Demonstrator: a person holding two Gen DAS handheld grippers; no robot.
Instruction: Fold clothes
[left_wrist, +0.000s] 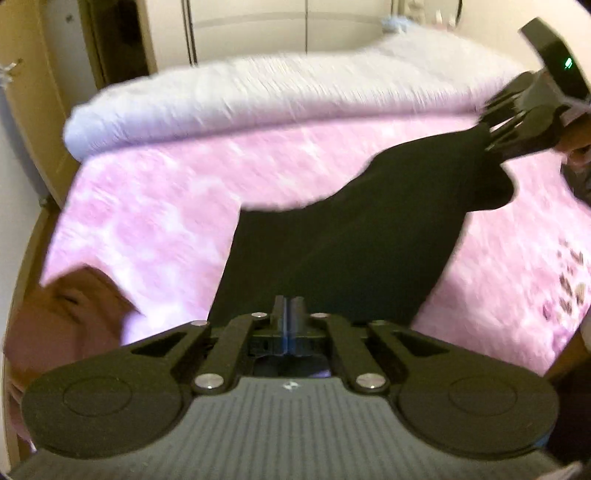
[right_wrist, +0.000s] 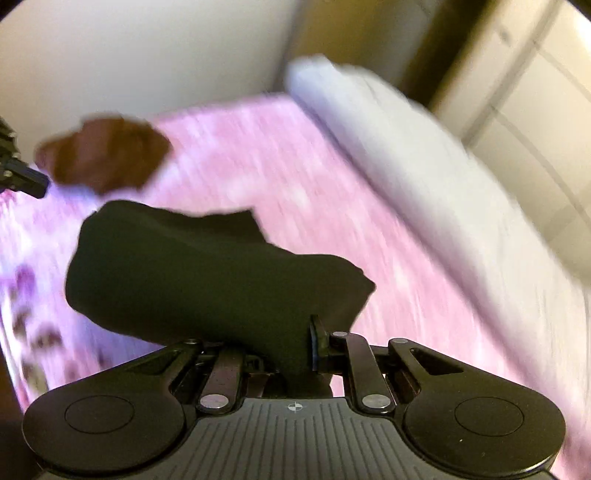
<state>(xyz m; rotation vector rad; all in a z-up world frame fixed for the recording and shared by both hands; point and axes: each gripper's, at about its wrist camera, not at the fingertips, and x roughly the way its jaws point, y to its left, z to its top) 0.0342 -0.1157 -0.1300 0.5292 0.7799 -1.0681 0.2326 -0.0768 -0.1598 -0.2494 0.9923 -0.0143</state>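
A black garment (left_wrist: 351, 240) hangs stretched over a pink bed cover (left_wrist: 166, 206), held at two ends. In the left wrist view my left gripper (left_wrist: 288, 310) is shut on its near edge, fingers pressed together. At the upper right my right gripper (left_wrist: 488, 130) pinches the garment's far end, held by a hand (left_wrist: 574, 144). In the right wrist view the black garment (right_wrist: 207, 280) bunches into my right gripper (right_wrist: 295, 350). One finger (right_wrist: 318, 343) shows and cloth hides the other. A part of the left gripper (right_wrist: 22, 177) shows at the left edge. Both views are motion-blurred.
A rolled pale duvet (left_wrist: 258, 92) lies along the bed's far side, with wardrobe doors (left_wrist: 251, 26) behind it. A blurred brown shape (left_wrist: 74, 302) sits at the bed's left corner, and I cannot tell what it is. Dark printed marks (left_wrist: 569, 284) dot the cover at right.
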